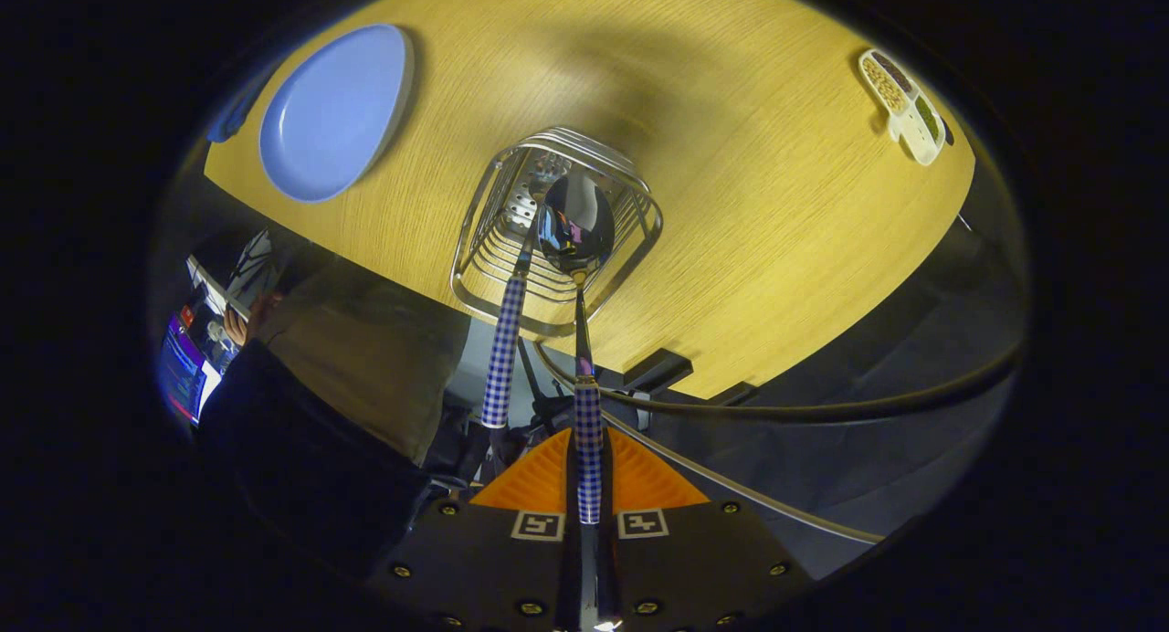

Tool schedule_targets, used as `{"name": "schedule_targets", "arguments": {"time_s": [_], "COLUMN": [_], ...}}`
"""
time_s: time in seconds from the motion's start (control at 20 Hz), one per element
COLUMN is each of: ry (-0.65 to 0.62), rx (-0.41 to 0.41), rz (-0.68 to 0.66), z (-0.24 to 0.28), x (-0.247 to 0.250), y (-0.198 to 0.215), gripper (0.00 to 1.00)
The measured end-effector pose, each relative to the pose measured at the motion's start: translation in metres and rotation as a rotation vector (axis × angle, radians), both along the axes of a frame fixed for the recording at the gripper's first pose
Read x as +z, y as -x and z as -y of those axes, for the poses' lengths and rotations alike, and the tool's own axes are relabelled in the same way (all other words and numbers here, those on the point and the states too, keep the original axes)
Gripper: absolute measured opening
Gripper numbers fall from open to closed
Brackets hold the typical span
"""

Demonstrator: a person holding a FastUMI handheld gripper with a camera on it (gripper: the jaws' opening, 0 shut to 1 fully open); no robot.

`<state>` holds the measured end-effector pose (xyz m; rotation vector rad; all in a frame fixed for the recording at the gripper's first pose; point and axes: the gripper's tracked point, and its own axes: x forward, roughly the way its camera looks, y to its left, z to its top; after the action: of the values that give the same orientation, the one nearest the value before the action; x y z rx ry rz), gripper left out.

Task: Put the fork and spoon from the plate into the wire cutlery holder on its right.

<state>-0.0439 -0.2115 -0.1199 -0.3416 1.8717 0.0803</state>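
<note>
Spoon (577,226) w/ shiny steel bowl and blue-white checked handle sits pinched between the closed jaws of the gripper (589,500), bowl over the wire cutlery holder (555,230). Fork (505,349), same checked handle, stands in the holder already. Blue plate (333,111) lies bare on tabletop (758,203), left of holder.

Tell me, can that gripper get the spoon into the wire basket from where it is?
Probably yes. The gripper is shut on the checked-handled metal spoon, whose bowl hangs right over the open top of the wire cutlery holder. The checked-handled fork already leans inside.
</note>
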Motion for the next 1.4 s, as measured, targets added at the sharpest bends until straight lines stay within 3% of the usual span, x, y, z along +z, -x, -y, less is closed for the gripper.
{"name": "schedule_targets", "arguments": {"time_s": [0.45, 0.6, 0.65, 0.7, 1.05, 1.3, 1.4], "ry": [-0.029, -0.049, -0.062, -0.073, -0.145, -0.231, -0.281], "rx": [-0.041, -0.064, -0.071, -0.082, -0.133, -0.207, -0.242], "rz": [-0.057, -0.059, -0.058, -0.055, -0.028, 0.186, 0.339], "z": [-0.012, -0.016, -0.017, -0.019, -0.015, -0.008, -0.018], "x": [-0.001, -0.001, -0.002, -0.001, 0.01, 0.011, 0.009], "y": [-0.013, -0.014, -0.015, -0.016, 0.001, 0.025, 0.028], "gripper": [0.15, 0.3, 0.46, 0.49, 0.49, 0.51, 0.83]}}
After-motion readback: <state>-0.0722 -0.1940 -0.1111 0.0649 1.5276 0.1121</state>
